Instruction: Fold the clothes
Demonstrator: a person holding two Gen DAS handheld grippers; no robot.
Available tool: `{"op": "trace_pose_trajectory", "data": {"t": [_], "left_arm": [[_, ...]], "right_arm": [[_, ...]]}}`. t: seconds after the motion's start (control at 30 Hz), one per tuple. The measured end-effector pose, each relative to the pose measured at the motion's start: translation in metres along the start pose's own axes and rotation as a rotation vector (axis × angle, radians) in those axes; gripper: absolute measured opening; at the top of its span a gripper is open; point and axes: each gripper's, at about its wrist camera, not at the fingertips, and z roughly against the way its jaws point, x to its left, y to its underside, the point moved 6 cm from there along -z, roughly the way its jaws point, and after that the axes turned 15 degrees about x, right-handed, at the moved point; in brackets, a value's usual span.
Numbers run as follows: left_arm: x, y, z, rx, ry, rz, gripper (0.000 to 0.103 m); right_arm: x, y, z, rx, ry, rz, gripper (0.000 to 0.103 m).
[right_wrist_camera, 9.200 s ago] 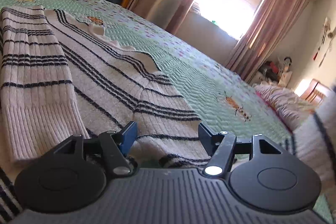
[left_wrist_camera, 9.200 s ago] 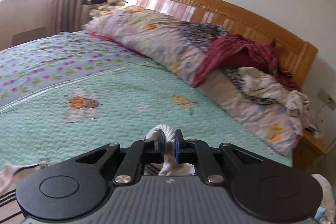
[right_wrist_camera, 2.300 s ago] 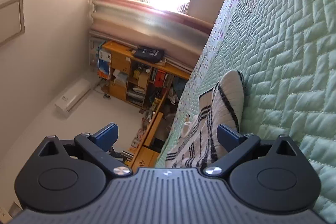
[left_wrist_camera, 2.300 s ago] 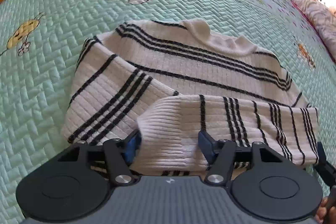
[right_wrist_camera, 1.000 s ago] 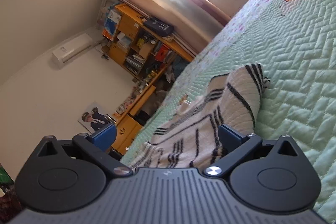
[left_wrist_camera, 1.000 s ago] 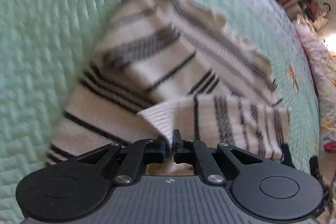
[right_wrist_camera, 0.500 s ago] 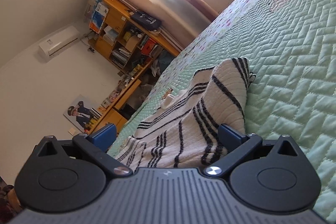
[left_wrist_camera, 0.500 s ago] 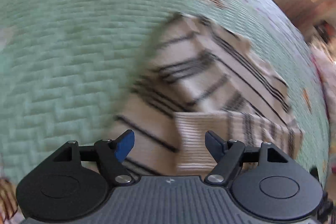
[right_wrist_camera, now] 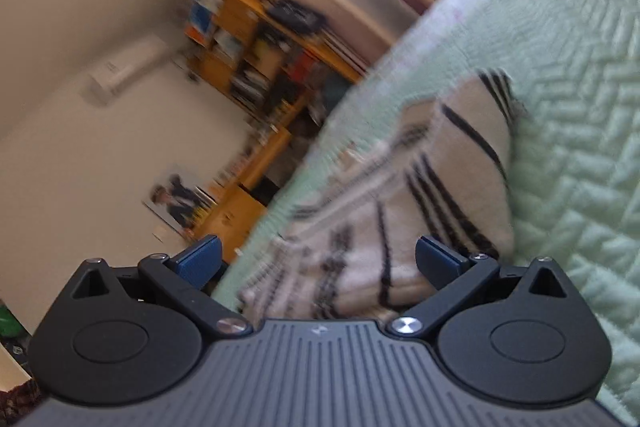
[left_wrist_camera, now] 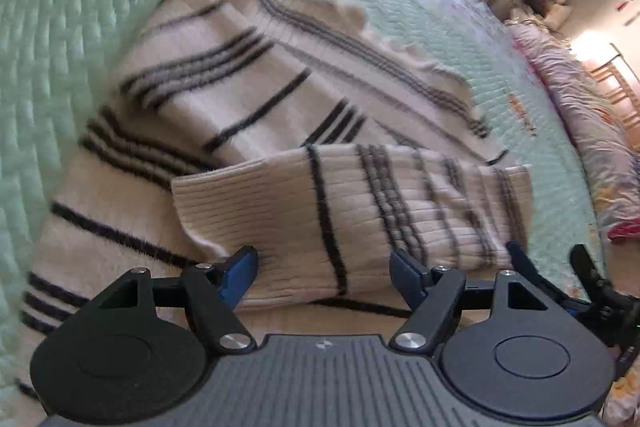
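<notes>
Now the left gripper point(left_wrist_camera: 323, 269) has just spread wide and let go of the sleeve point(left_wrist_camera: 352, 211), which lies across the striped sweater point(left_wrist_camera: 248, 95) on the bed point(left_wrist_camera: 60, 39), while the right gripper point(right_wrist_camera: 318, 261), at three o'clock, stands spread and empty, so that fold looks done.

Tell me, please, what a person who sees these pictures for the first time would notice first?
The eye falls first on the cream sweater with black stripes, partly folded on the green quilted bedspread, with one sleeve laid across it. Just before that sleeve the left gripper stands open, its jaws having just been opening, with nothing pinched. In the right wrist view the right gripper is open too, low beside the sweater, and a cluttered orange bookshelf stands behind.
</notes>
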Motion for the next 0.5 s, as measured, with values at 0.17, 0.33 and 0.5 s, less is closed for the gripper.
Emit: {"op": "trace_pose_trajectory", "data": {"t": [0.17,0.33,0.5], "left_arm": [[-0.011,0.011,0.024,-0.041,0.007,-0.033,0.075],[-0.012,0.02,0.048,-0.109,0.0,-0.006,0.075],[0.025,0.012,0.064,-0.201,-0.107,0.16,0.075]], "right_arm": [[0.0,-0.001,0.001,0.002,-0.012,-0.002,0.102],[0.01,-0.002,0.001,0.017,-0.105,-0.018,0.102],[0.043,0.002,-0.007,0.072,-0.231,0.056,0.102]]}}
